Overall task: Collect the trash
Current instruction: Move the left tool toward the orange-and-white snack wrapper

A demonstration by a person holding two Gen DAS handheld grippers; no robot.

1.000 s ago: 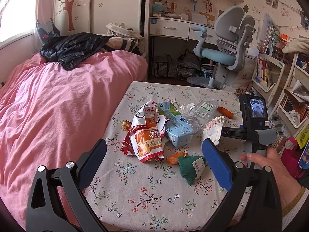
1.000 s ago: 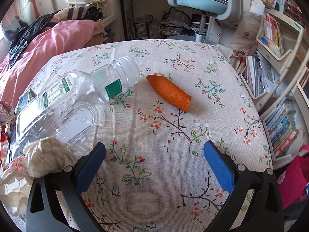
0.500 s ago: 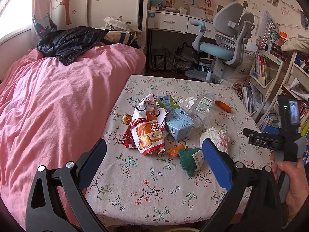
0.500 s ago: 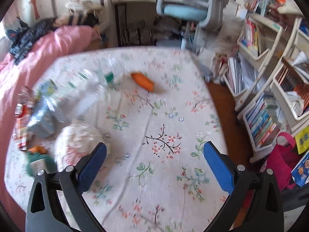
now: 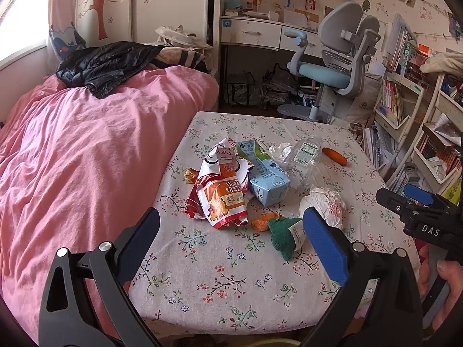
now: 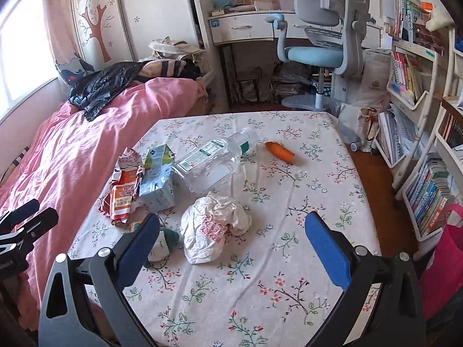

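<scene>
While carton hides it, candy wrapper point(image 5: 189, 175) shows left-view only.

- The table point(image 6: 289, 260) wears a matt woven cloth printed with small flowers.
- The bottle point(image 6: 211, 159) near the middle is clear glossy plastic with a paper-like label.
- The carton point(image 5: 266, 173) is smooth coated card, slightly shiny.
- The snack wrapper point(image 5: 222, 193) toward the left edge is crinkled glossy foil.
- The crumpled ball point(image 6: 214, 228) looks like creased matt paper.
- The green item point(image 5: 282, 234) near the front edge looks fuzzy, like cloth.
- Both the left gripper point(image 5: 231, 240) and the right gripper point(image 6: 231, 243) have matt black frames, blue rubbery-looking pads and shiny metal bolts.
- The duvet point(image 5: 86, 159) is soft pink cloth; the black sheet point(image 5: 107, 63) on it is shiny and wrinkled.
</scene>
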